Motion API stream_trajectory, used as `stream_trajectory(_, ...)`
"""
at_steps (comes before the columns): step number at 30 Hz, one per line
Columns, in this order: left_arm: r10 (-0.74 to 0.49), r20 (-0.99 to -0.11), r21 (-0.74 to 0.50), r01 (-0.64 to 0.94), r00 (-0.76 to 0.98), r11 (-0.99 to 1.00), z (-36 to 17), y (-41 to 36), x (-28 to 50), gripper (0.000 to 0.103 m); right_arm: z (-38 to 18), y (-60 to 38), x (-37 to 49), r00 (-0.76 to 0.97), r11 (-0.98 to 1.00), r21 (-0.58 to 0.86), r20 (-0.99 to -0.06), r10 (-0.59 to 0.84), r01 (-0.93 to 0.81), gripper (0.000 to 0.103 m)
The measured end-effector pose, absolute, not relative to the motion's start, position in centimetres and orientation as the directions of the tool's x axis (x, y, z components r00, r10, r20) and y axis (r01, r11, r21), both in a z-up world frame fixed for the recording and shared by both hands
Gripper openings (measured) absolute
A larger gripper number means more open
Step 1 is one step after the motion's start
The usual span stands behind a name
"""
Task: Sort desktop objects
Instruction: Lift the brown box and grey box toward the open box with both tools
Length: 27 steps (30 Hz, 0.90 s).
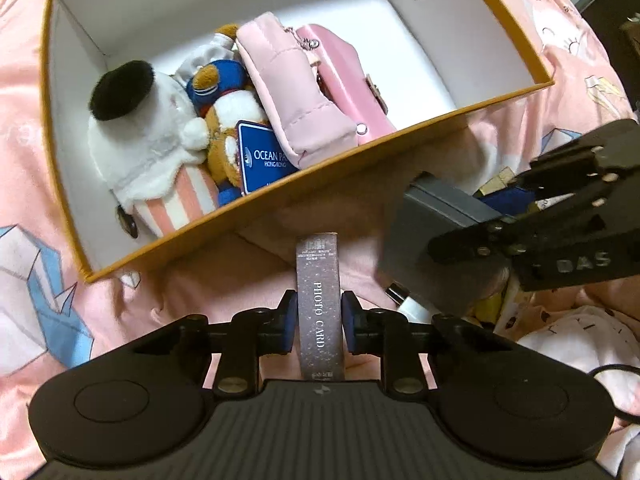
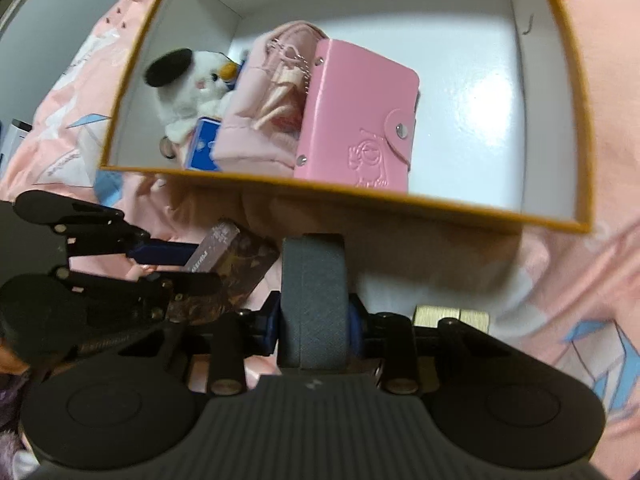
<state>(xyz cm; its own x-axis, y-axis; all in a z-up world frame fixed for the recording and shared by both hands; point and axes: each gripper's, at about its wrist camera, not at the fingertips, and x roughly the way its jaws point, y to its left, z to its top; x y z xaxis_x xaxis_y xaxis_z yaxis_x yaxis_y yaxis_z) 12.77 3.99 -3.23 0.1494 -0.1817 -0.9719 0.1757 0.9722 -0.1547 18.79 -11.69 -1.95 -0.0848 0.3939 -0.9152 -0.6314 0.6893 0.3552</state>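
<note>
Grey case: clamped by right hand-held gripper.
Photo card box: pinched by left hand-held gripper.

Right gripper clamps grey case edge-on, just short of the orange-rimmed box (pink wallet, plush toy inside).
</note>
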Motion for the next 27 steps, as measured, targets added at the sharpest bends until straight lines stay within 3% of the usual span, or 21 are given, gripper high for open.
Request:
stream_trajectory(11, -0.309, -0.883, -0.256, 0.19, 0.354, 0.948, 6.3, 4.4, 9.4, 0.026, 7.2, -15.6, 16.5, 0.092, 0.653, 0.365, -0.827, 0.555, -0.663, 0.035)
stream_trajectory(17, -0.359, -0.811, -0.313, 0.176, 0.462, 0.933, 10.4, 5.0, 13.5, 0.025, 10.8, -17.3, 18.9, 0.252, 0.694, 0.326, -0.765, 0.592, -0.642, 0.035)
stream_trajectory(21, -0.385, -0.772, -0.367, 0.139, 0.507, 0.92, 9.9, 4.7, 17.1, 0.025, 11.9, -17.2, 20.9, 0.374, 0.749, 0.261, -0.738, 0.562, -0.609, 0.035)
stream_trajectory(27, -0.4, -0.778, -0.425, 0.063, 0.484, 0.903, 3.7, 2.9, 22.0, 0.025, 9.6, -15.4, 22.6, 0.45, 0.797, 0.163, -0.752, 0.482, -0.582, 0.035)
